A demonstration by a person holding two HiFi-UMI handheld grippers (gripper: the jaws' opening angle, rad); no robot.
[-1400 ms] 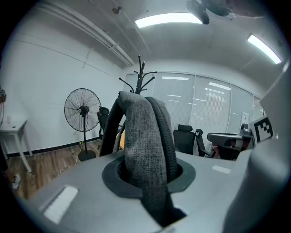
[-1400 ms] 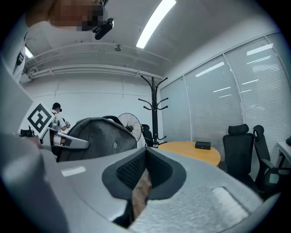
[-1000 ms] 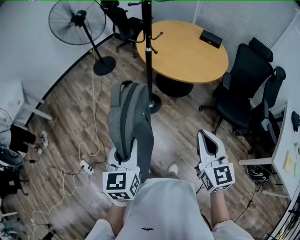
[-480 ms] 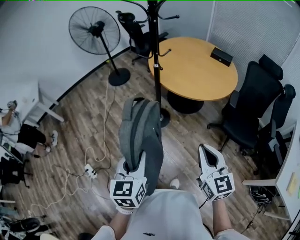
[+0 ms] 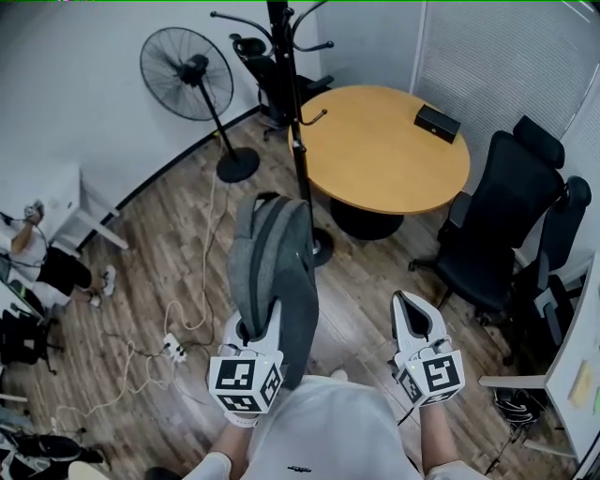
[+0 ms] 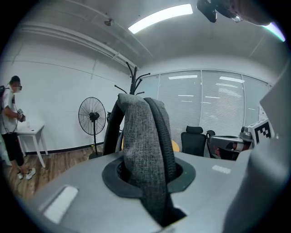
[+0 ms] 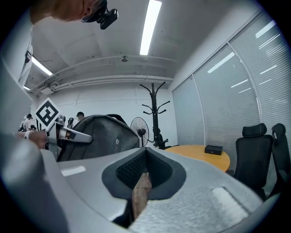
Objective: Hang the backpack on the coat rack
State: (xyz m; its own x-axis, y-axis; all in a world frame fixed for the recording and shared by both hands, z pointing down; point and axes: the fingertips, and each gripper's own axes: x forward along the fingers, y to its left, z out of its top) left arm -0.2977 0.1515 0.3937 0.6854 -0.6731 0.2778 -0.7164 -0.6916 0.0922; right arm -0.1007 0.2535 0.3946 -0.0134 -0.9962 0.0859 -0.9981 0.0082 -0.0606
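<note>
Near the round table (image 5: 384, 150), the coat rack (image 5: 295, 141) now shows its hooks (image 5: 246, 21) as the left tongs (image 5: 260, 323), clamped on the grey backpack (image 5: 272, 253), draw closer, the right tongs (image 5: 401, 300) closed on nothing; lifting remains.

Left claw (image 5: 261, 321) clamps the backpack (image 5: 270, 248); right claw (image 5: 404, 298), held level alongside, is closed and empty.
</note>
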